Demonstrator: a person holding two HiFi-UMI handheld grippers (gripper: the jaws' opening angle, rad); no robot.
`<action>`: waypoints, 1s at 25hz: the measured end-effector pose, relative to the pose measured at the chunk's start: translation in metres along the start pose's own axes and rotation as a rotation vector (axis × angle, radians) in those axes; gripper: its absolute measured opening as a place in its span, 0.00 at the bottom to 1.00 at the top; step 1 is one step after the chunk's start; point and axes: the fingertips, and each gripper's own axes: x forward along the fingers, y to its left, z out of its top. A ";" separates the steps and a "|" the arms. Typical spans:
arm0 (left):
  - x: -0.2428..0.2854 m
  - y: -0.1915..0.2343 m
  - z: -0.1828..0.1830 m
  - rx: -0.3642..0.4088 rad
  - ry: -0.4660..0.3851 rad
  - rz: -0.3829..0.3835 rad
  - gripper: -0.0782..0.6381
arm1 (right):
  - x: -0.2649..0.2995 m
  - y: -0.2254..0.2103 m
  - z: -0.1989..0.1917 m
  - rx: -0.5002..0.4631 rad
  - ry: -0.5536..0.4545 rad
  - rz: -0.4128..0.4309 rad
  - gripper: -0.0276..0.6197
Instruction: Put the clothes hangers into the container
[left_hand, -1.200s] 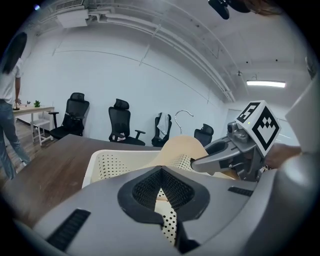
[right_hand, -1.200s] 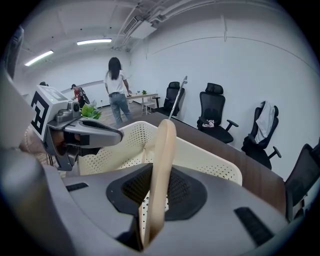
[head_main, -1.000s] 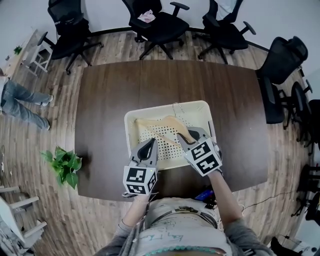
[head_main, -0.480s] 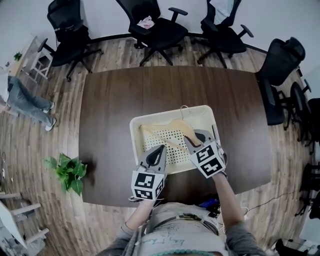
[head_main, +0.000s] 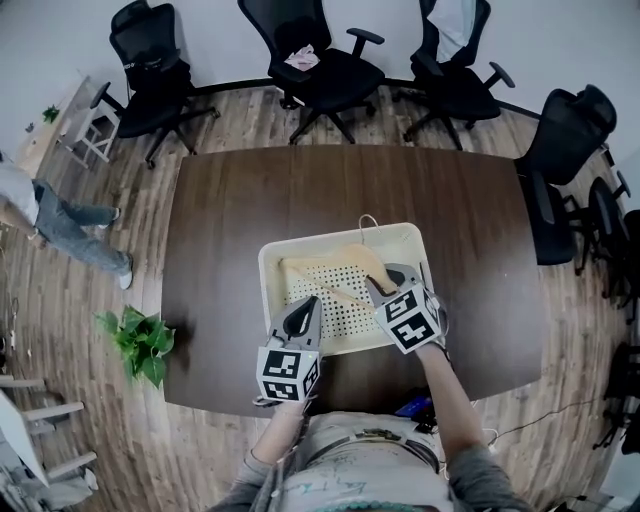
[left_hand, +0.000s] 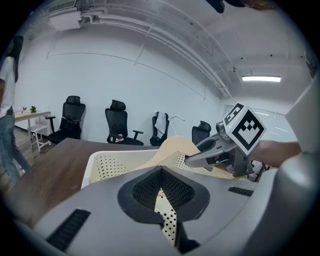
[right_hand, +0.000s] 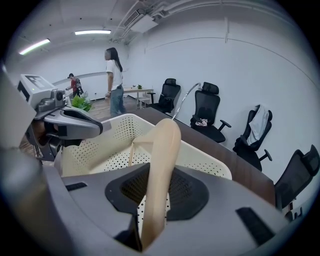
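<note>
one pale, smooth wooden hanger (head_main: 340, 258) with a thin metal hook leans inside one cream plastic basket (head_main: 266, 275), its floor and walls dotted with holes, at the near edge of the dark wood-grain table (head_main: 260, 190). the right gripper (head_main: 378, 283) clamps the hanger's curved arm, its jaws just easing apart. the left gripper (head_main: 310, 301) hovers over the basket's near rim, jaws together and empty.
</note>
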 end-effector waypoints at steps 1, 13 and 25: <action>0.000 0.000 0.000 0.000 0.000 0.004 0.12 | 0.001 -0.002 -0.001 0.000 0.003 -0.003 0.18; 0.004 -0.001 -0.004 0.011 0.032 -0.018 0.12 | 0.012 -0.013 -0.009 0.047 0.050 -0.010 0.19; 0.007 -0.001 -0.003 0.000 0.041 -0.040 0.12 | 0.022 -0.026 -0.020 0.096 0.115 -0.028 0.20</action>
